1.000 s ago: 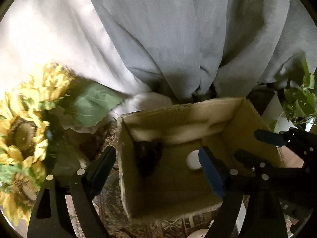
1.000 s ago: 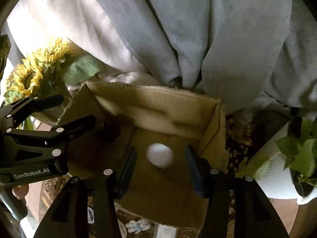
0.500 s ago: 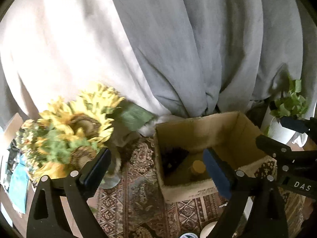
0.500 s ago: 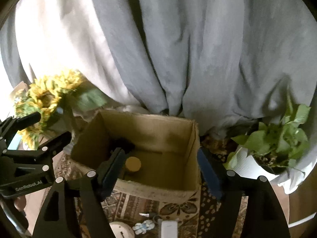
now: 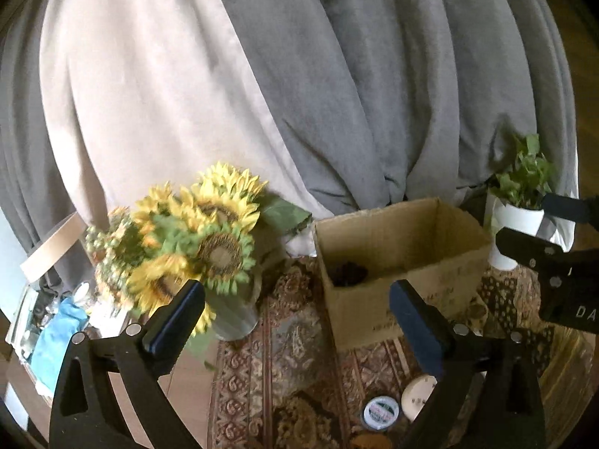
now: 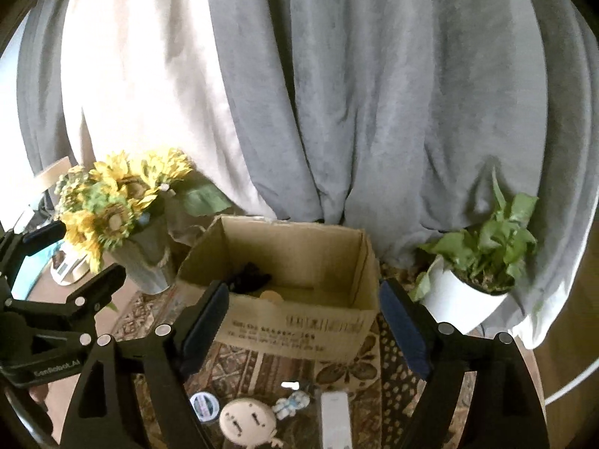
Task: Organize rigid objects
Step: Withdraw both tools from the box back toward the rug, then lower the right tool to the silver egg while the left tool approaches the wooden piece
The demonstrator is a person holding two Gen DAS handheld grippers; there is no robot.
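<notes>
An open cardboard box (image 6: 299,321) (image 5: 378,314) stands on a patterned rug (image 6: 262,370). Inside it lie a dark object (image 6: 249,278) (image 5: 346,273) and a tan round piece (image 6: 272,295). My right gripper (image 6: 303,325) is open and empty, held before the box's near wall. My left gripper (image 5: 295,321) is open and empty, left of the box. On the rug near me lie a round tin (image 6: 204,405) (image 5: 381,409), a cream face-shaped toy (image 6: 247,422) (image 5: 415,396), a small figurine (image 6: 294,404) and a white bar-shaped object (image 6: 335,419).
A vase of sunflowers (image 6: 123,202) (image 5: 194,239) stands left of the box. A potted green plant in a white pot (image 6: 468,273) (image 5: 518,220) stands to its right. Grey and cream curtains (image 6: 299,93) hang behind. Clutter with blue cloth (image 5: 56,336) lies far left.
Both grippers have pulled back and up from over the box. The pale round thing that was between my right fingers now lies in the box. The items on the rug have come into view.
</notes>
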